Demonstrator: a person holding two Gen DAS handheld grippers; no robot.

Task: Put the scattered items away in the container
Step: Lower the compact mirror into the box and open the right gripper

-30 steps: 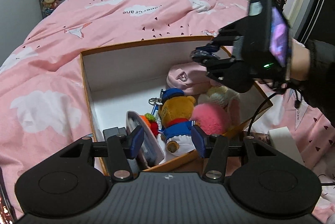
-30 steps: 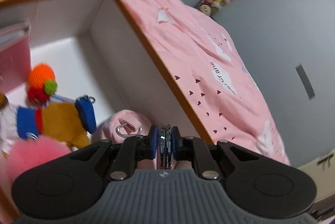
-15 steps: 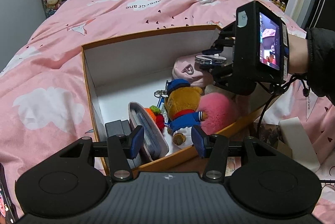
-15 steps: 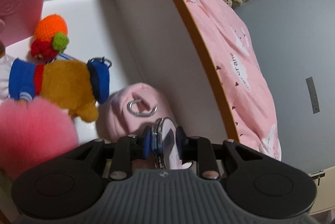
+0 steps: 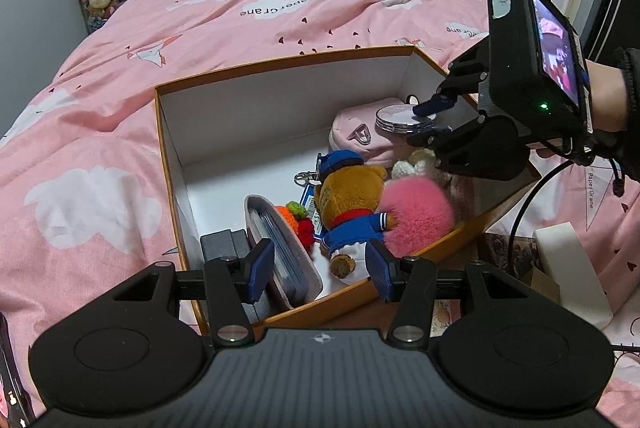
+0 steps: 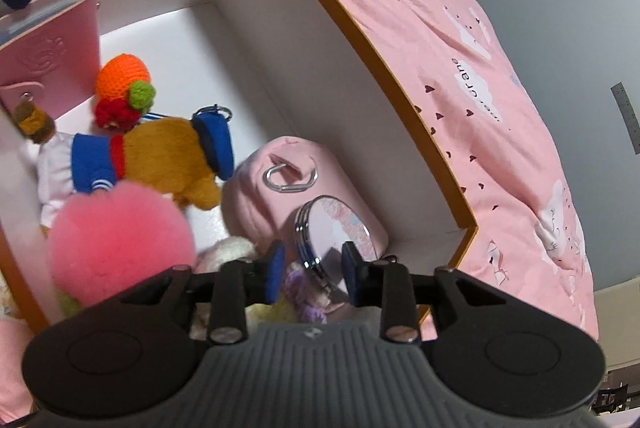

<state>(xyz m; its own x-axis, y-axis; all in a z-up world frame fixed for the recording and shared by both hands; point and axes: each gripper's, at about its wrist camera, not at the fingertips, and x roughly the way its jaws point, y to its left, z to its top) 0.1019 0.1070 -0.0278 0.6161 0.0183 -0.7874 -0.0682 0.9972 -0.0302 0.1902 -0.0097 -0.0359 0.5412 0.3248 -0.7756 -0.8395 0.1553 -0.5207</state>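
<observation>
Now parted from clamping the round compact mirror (image 6: 334,228), right gripper (image 6: 310,274) jaws, pads off it. Mirror resting on pink pouch (image 5: 362,140) inside orange-rimmed box (image 5: 280,62). At left, left gripper (image 5: 318,272) gaping, empty, over card holder (image 5: 286,252).

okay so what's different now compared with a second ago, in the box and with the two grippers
The right gripper has opened its jaws and let go of the round compact mirror, which now lies on the pink pouch inside the box, still between the parted fingers. The left gripper stays open and empty; the plush toys have not moved.
</observation>
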